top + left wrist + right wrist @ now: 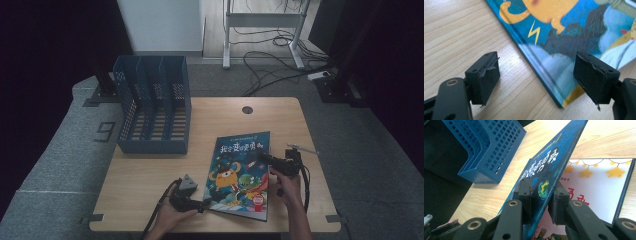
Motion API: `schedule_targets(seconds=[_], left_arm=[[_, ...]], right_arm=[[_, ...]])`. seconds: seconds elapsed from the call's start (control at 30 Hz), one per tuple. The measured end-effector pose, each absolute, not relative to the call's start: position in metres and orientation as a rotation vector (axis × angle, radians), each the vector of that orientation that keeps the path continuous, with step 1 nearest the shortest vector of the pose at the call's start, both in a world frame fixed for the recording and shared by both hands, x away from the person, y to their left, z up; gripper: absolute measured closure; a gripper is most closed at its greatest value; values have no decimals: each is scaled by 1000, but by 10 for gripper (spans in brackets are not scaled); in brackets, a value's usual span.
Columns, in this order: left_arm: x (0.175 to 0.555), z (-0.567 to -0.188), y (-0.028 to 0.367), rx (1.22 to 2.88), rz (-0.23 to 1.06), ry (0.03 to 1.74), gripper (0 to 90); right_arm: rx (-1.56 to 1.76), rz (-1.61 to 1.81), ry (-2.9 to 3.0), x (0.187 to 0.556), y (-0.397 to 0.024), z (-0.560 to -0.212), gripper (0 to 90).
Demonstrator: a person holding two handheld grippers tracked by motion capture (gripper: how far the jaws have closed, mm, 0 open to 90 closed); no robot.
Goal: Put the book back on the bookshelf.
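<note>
Now, right gripper (540, 200): jaws clamped on the picture book's (549, 162) front cover, lifted off the first page.
Left gripper (536, 75): jaws wide apart, the book's near corner lying between them on the table (456, 32), unpinched.

Black jaws with torn pads and brass-ringed pivot holes are being shown on the left gripper (536, 77); a grey three-cornered plate and a trailing black cable are being carried.
</note>
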State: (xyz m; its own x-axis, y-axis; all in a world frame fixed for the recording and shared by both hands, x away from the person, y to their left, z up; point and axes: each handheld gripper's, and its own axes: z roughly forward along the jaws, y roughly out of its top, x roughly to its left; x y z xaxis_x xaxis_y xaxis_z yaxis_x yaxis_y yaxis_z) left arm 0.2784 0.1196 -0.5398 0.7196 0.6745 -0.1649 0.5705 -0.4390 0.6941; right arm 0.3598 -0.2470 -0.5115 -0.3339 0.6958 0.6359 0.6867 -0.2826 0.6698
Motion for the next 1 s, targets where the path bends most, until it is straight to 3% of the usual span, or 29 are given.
schedule_targets(seconds=[0.33,1.0], left_arm=[[276,-539,118,2191,246,977,185],[269,-540,109,2267,157,876,154]], right_arm=[[1825,1744,1852,359,-255,-514,732],[1836,1756,1836,359,-260,-517,732]])
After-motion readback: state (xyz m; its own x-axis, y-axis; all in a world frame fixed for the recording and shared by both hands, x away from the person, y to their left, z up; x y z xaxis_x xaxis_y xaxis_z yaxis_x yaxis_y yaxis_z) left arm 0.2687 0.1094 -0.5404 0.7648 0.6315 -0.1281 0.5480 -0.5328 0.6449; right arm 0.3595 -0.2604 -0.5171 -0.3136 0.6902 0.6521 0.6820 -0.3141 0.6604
